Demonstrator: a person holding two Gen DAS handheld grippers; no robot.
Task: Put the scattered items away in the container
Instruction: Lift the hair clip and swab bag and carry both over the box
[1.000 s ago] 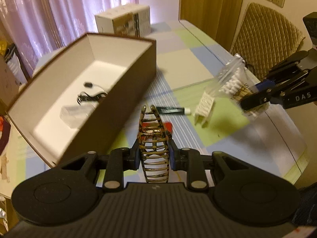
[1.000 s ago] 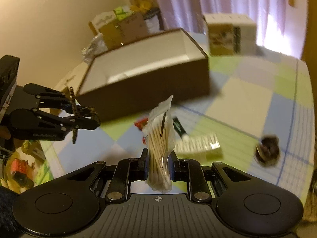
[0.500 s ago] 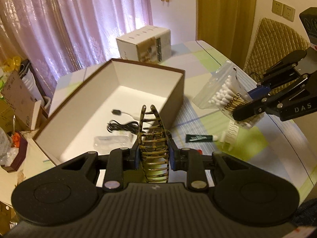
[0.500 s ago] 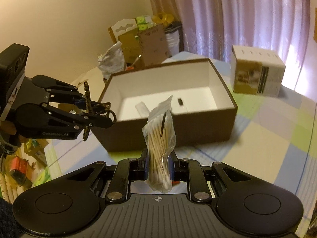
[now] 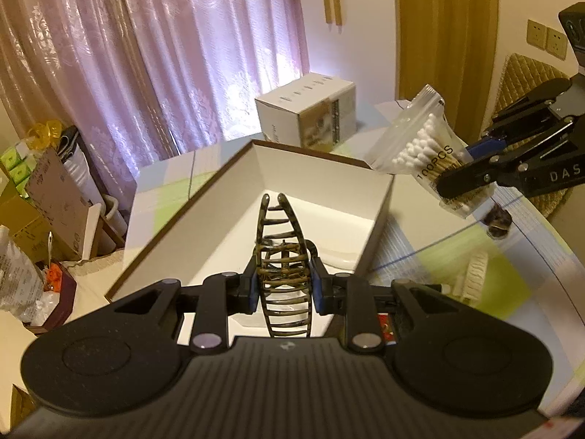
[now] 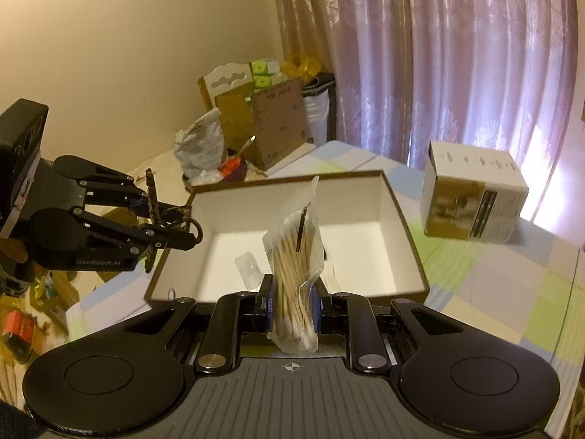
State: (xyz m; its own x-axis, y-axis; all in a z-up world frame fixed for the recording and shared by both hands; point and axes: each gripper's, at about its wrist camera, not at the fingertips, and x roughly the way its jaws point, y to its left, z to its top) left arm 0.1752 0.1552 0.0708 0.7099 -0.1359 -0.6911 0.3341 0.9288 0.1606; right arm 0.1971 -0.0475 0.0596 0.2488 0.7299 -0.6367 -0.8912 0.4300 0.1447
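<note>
Table (image 5: 512, 256) with checked cloth carries the open brown box (image 5: 380, 216), white inside, mid-table. White carton (image 5: 307, 113) beyond it at far edge. Left gripper (image 5: 284, 283) clamps a tortoiseshell hair claw (image 5: 283, 256) over box interior. Right gripper (image 6: 292, 309) pinches cotton-swab bag (image 6: 296, 267) at box's near wall.

Ahead of the jaws, sheer lilac curtains (image 5: 153, 55) glow with daylight. A cream wall (image 6: 120, 36) stands to their left, with stacked cardboard boxes (image 6: 270, 117) at its foot. To the right hangs a mustard drape (image 5: 446, 25), then wall sockets (image 5: 546, 38) above a quilted chair back (image 5: 530, 77). A pastel checked tablecloth (image 6: 493, 274) lies below.
</note>
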